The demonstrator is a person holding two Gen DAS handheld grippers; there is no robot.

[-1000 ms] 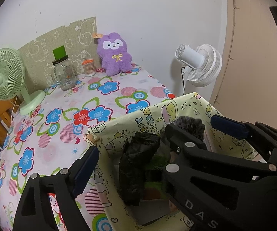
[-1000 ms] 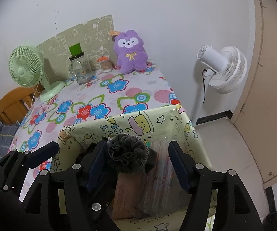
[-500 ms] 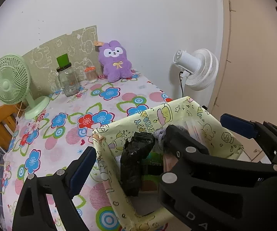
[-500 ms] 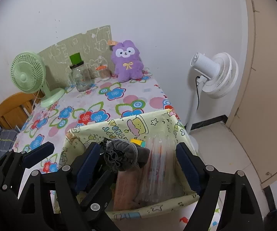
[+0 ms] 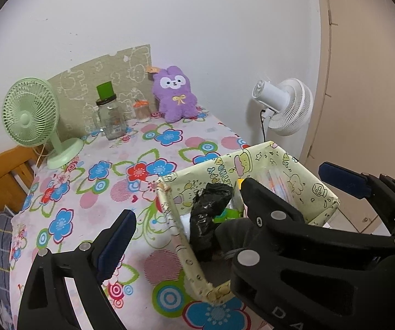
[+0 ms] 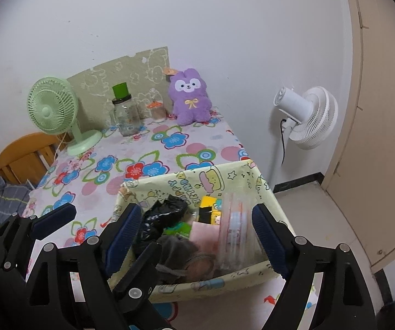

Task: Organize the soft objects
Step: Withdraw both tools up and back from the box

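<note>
Grey pouf (image 6: 182, 250) is lying inside the yellow bin (image 6: 197, 183), below our right gripper (image 6: 197, 228), whose jaws we've been opening; our left gripper (image 5: 225, 206) is gaping empty too.

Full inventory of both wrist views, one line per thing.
Storage box: 1, pale yellow cartoon print, table's near right corner.
Black bag: 1, inside box, left.
Grey pouf: 1, inside box, front.
Plush bunny: 1, purple, far edge by wall.
Glass jar: 1, clear, green cap, far edge.
Desk fan: 1, green, far left.
Standing fan: 1, white, on the floor right of table.
Left gripper: black, open.
Right gripper: black, open, over box.
</note>
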